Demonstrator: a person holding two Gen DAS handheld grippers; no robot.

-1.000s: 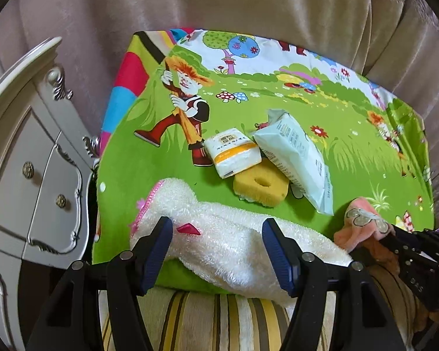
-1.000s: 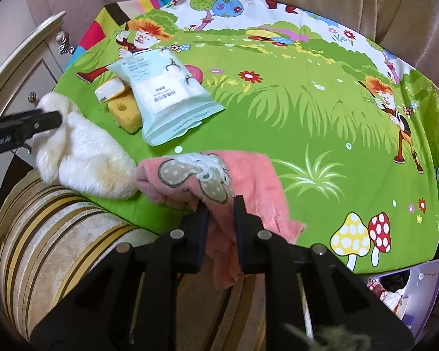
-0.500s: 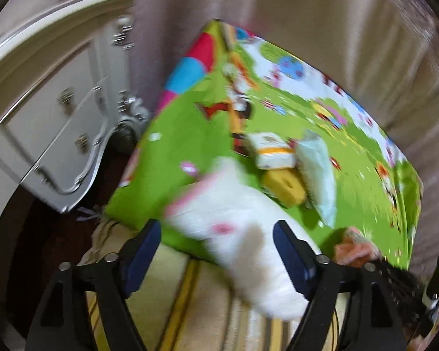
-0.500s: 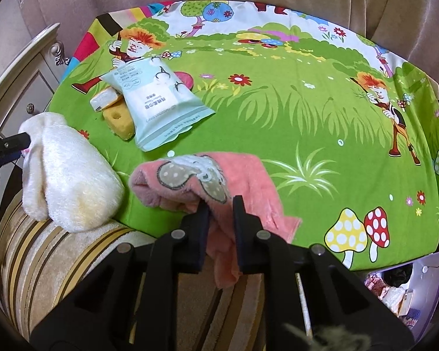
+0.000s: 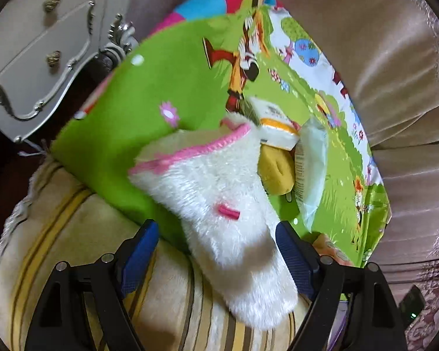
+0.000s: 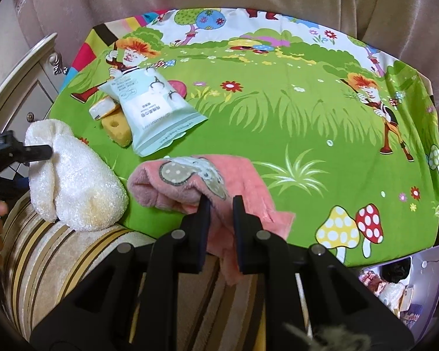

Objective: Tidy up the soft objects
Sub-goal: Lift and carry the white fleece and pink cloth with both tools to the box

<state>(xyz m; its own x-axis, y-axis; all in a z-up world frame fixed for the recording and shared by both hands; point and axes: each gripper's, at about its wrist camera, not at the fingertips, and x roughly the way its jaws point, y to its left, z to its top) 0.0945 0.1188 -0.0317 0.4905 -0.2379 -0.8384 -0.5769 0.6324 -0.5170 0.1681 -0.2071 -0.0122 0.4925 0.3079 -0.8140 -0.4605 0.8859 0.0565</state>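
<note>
Grippers over the cartoon-printed cloth (image 6: 278,122): the left gripper (image 5: 216,251) was spread wide, just opened, astride the unpinched white plush sock (image 5: 219,193) at the cloth's near edge; the right gripper (image 6: 221,204) was clamped on the pink sock (image 6: 219,172) alongside.

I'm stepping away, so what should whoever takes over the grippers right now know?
Left gripper: jaws wide, just opened further, straddling the white plush; pads not pressing it.
Right gripper: shut on the pink towel at the near edge of the green mat.
White plush lies half on the mat, half on the striped cushion, left of the towel.
Pale packet, small tissue pack and yellow sponge sit piled together at the mat's far left.
Done: that pile, it seems. Left: probably placing the towel and plush.
</note>
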